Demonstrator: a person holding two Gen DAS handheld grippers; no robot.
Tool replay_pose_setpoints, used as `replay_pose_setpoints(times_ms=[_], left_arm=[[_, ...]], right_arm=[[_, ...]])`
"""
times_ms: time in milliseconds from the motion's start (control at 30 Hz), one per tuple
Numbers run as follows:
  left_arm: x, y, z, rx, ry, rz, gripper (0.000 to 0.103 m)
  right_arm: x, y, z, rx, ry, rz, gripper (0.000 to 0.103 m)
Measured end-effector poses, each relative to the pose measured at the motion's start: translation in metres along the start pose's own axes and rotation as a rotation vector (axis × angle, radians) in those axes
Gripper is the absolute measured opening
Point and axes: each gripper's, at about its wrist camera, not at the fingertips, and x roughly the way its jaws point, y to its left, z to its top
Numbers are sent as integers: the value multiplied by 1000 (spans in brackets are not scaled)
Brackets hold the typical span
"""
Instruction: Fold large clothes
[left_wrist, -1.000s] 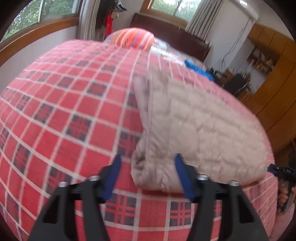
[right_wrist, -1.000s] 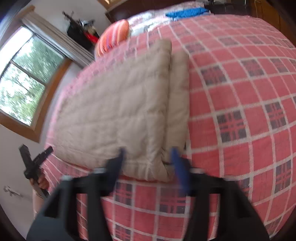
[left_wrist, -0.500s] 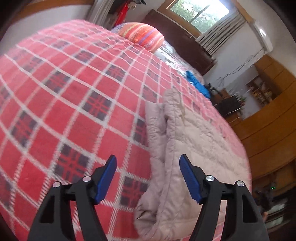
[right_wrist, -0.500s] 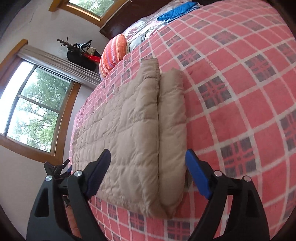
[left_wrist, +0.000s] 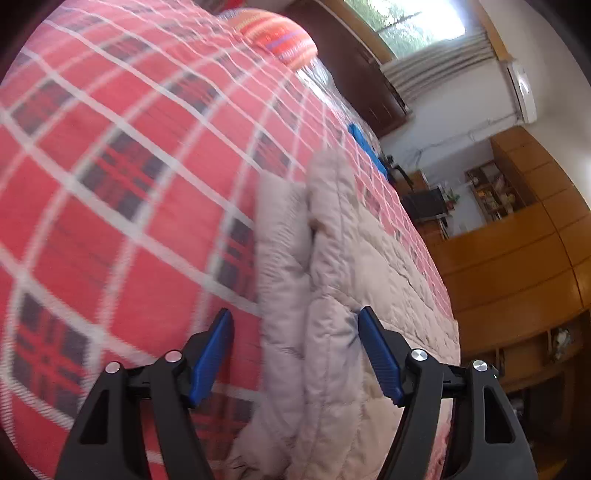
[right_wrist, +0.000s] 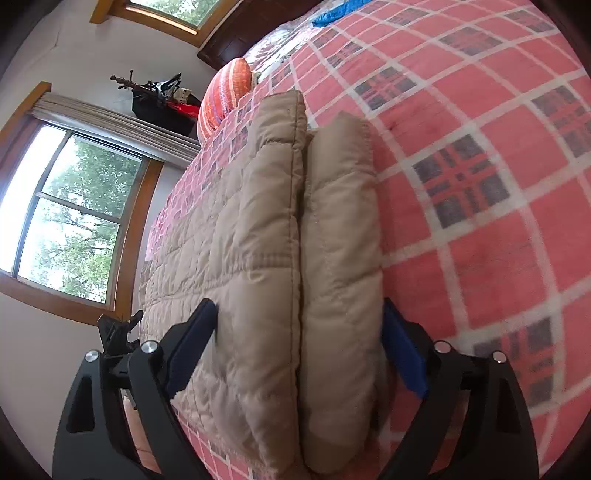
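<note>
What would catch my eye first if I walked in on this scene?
A puffy beige quilted garment, folded into thick layers, lies on a bed under a bright red plaid blanket. An open, blue-padded gripper straddles its folded edge at each end: the right gripper and the left gripper. Behind sit an orange striped pillow and a big wood-framed window.

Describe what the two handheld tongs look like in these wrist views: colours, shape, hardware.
The left tongs and right tongs look alike: matte black, angular arms with triangular cut-outs, each tipped by a long blue ribbed pad. Round silver bolts mark the joints. No cables, labels or sleeves show. In the right view, the other tool appears small and black at the left edge.
</note>
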Motion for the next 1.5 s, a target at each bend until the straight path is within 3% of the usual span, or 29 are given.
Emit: replay_pose_setpoints(times_ms=[167, 300, 400, 500, 567, 667, 733, 1100, 1500], left_arm=[[12, -9, 1, 17, -4, 25, 71], [21, -24, -6, 44, 63, -50, 69], [28, -35, -10, 84, 76, 18, 56], [29, -39, -10, 74, 67, 31, 41], [26, -43, -12, 64, 54, 29, 27], [17, -56, -17, 91, 15, 50, 19], [9, -68, -20, 119, -14, 64, 17], [-47, -132, -38, 240, -100, 49, 15], [-145, -161, -124, 323, -133, 5, 15]], right_arm=[[9, 8, 0, -30, -12, 17, 90], [17, 23, -1, -96, -4, -15, 83], [22, 27, 0, -112, 2, -29, 71], [20, 29, -1, -121, 6, -31, 55], [18, 32, -1, -133, 7, -27, 38], [11, 38, -1, -146, -5, -13, 24], [5, 46, -4, -155, -13, -17, 20], [-52, 91, -19, -253, -59, -18, 15], [-150, 124, -100, -356, -121, -1, 15]])
